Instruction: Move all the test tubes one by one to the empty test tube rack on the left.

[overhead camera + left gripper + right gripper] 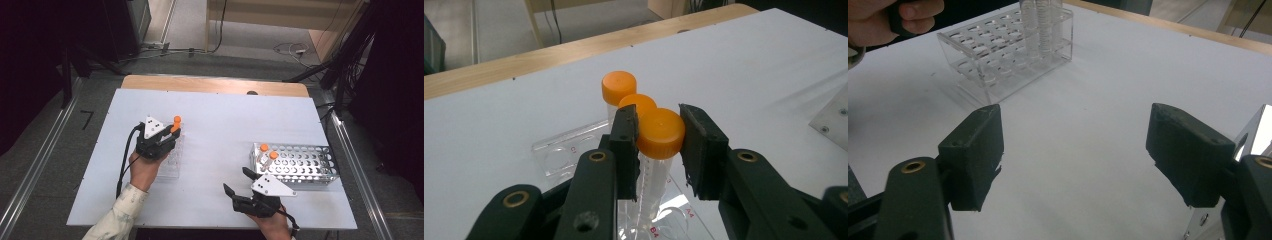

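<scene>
A clear plastic tube with an orange cap (660, 131) stands between the jaws of my left gripper (659, 116), which is shut on the cap. Its lower end reaches down to the clear acrylic rack (566, 152). Just behind it stand two more orange-capped tubes (619, 87) in the same rack. From above, the left gripper (174, 131) hovers over that clear rack (170, 167) at the table's left. My right gripper (237, 180) is open and holds nothing, near the front edge, beside a metal rack (300, 167) that holds two orange-capped tubes (264, 148).
The white table top (220, 125) lies between the two racks. In the right gripper view, the clear rack (1008, 55) sits far ahead with a hand (893, 17) by it, and the metal rack's corner (1255, 135) is at the right.
</scene>
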